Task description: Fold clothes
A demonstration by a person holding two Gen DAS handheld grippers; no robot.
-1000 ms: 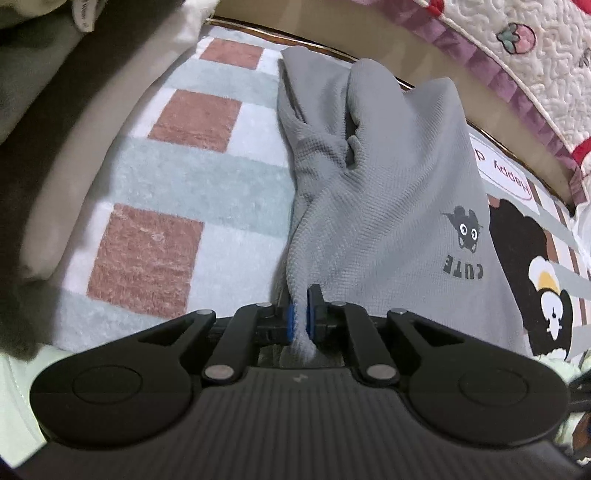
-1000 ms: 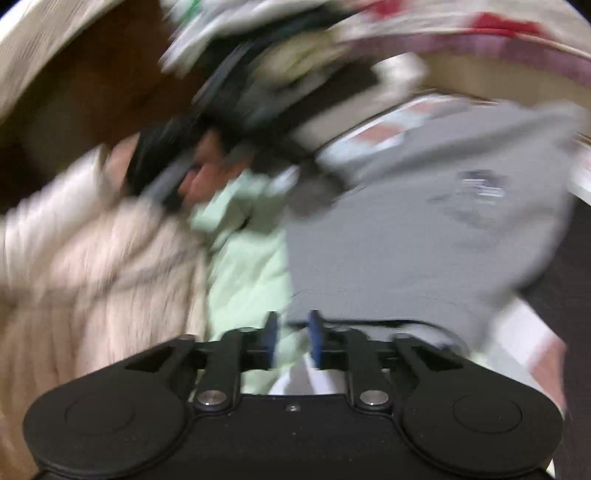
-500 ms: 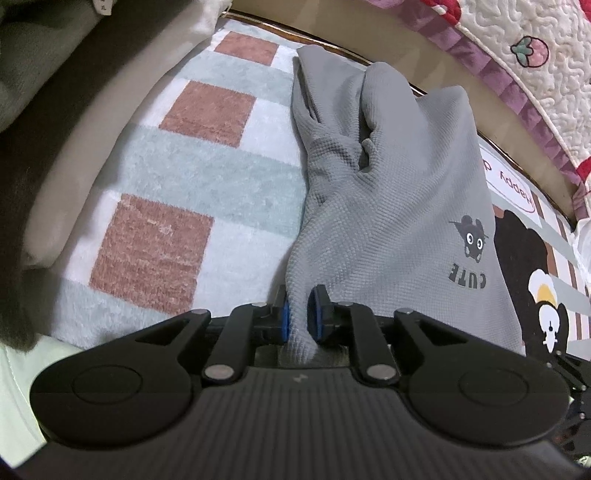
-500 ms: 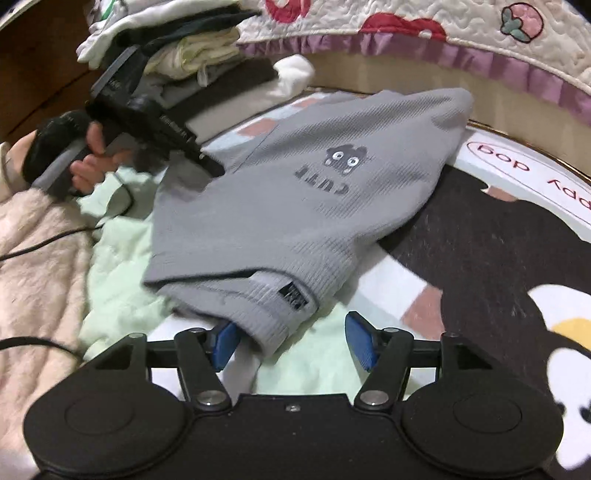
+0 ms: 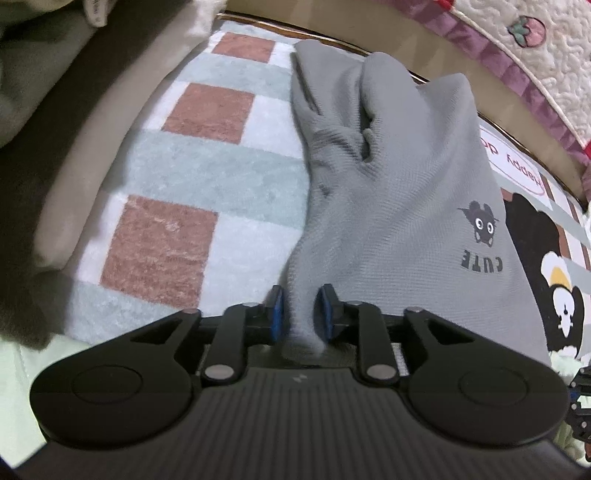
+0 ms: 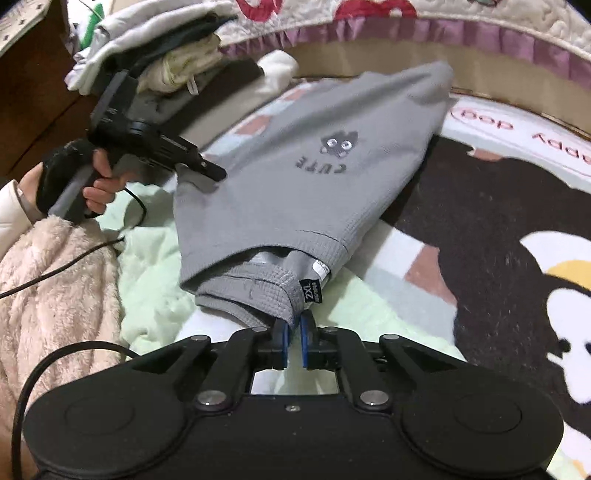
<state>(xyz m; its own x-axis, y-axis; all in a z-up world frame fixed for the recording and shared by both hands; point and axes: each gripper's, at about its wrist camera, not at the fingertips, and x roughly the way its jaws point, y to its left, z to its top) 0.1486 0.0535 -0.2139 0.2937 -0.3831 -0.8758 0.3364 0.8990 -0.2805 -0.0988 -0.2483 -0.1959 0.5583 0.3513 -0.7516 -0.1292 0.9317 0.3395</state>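
left tool: opening, fold of grey shirt loose between pads | right tool: closing, pinching ribbed hem beside 2XL tag | shirt on patterned blanket

A checked cartoon blanket covers the bed; a quilt edges its far side, a fuzzy pink throw its left.

surface: plush checkered cartoon-print blanket
on it: folded grey knit "CUTE" shirt
left edge: stacked folded clothes
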